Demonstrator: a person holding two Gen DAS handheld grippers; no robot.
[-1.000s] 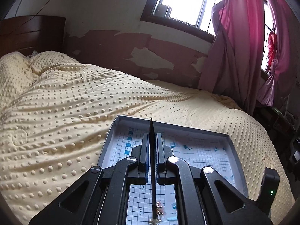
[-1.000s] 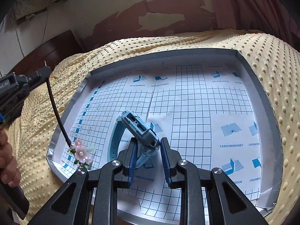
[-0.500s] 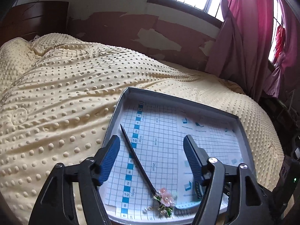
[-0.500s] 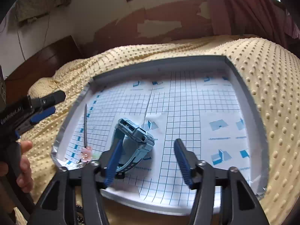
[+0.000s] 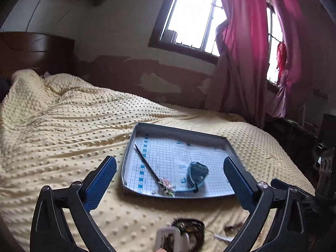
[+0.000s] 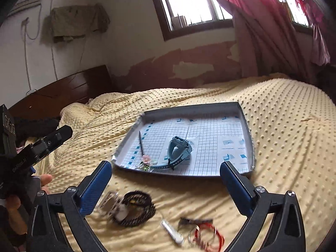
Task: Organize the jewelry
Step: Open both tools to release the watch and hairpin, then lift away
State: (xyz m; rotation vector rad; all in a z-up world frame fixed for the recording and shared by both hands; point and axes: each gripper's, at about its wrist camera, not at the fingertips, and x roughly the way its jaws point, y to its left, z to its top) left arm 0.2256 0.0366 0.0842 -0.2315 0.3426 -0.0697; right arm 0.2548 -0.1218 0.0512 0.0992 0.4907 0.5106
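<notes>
Grey tray (image 6: 241, 107) lined with grid paper sits on a yellow dotted bedspread (image 6: 283, 147). Inside lie a blue watch (image 6: 179, 150) and, just left of it, a flower-tipped hairpin (image 6: 142, 145). Left gripper (image 5: 170, 176) and right gripper (image 6: 166, 178) hover near the tray, jaws wide, holding nothing. Blurred dark bracelets (image 6: 134, 208) lie on the bedspread nearby.

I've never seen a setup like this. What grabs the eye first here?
Probably the grey tray lined with grid paper, sitting on a bumpy yellow bedspread. Inside it lie a blue watch and a dark hair stick tipped with a pink flower. Nearer the camera, more jewelry lies loose on the bed between the open right tongs.
</notes>
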